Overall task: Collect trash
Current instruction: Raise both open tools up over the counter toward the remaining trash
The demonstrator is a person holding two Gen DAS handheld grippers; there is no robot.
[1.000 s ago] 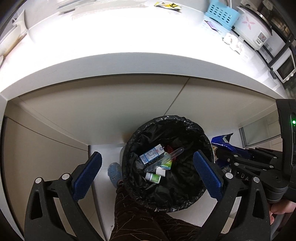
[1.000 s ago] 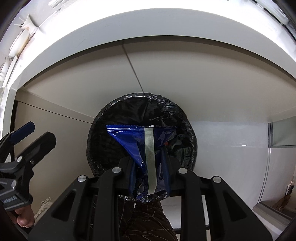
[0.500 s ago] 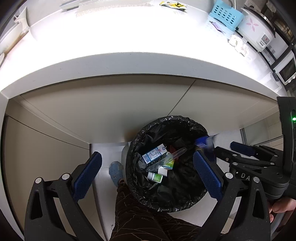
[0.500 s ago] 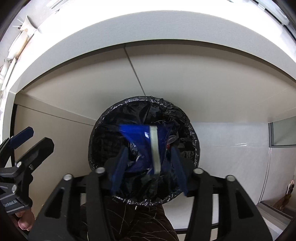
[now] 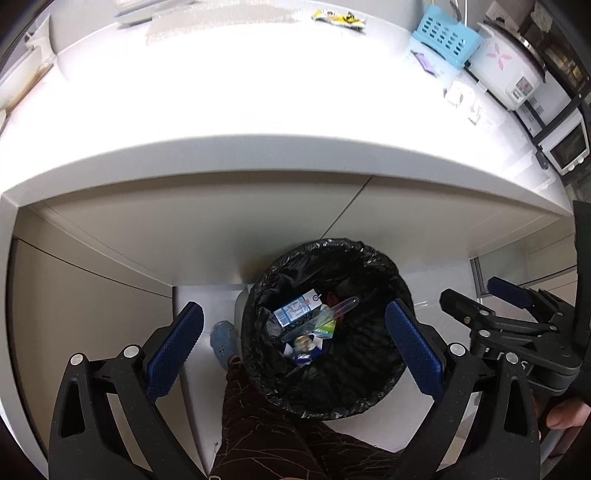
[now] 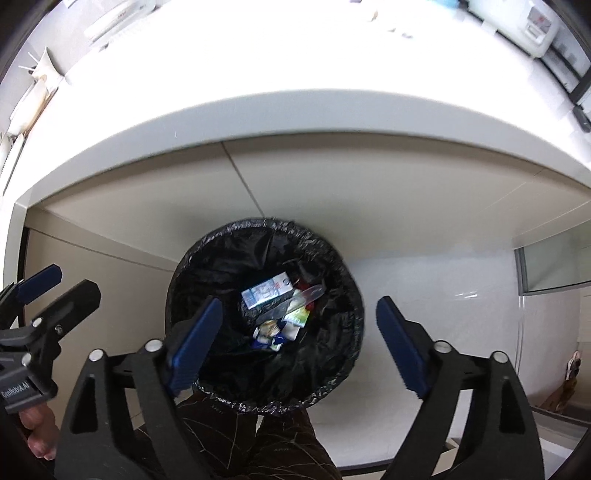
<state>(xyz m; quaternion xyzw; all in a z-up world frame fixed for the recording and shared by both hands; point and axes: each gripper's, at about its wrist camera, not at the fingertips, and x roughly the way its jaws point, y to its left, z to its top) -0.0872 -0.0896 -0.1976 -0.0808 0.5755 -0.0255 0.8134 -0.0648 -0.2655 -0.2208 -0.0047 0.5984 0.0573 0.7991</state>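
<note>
A round bin with a black liner [image 5: 384, 266] stands on the floor below the counter; it also shows in the right wrist view [image 6: 207, 254]. Inside lie a small carton [image 5: 297, 309], a clear plastic tube [image 5: 341, 306] and the blue wrapper [image 6: 267, 338], crumpled at the bottom. My left gripper [image 5: 295, 343] is open and empty above the bin. My right gripper [image 6: 299, 339] is open and empty above the bin, and shows at the right in the left wrist view [image 5: 495, 299].
A white counter [image 5: 258, 122] overhangs the bin. On it are a yellow wrapper [image 5: 338, 17], a light blue basket [image 5: 445, 35], crumpled white paper [image 5: 461, 98] and a rice cooker [image 5: 506, 70]. The person's dark trouser leg [image 5: 280, 439] and shoe [image 5: 223, 339] are beside the bin.
My right gripper opened and let go of the blue wrapper, which fell into the bin. Both grippers have risen, so the bin looks smaller and more counter shows.
</note>
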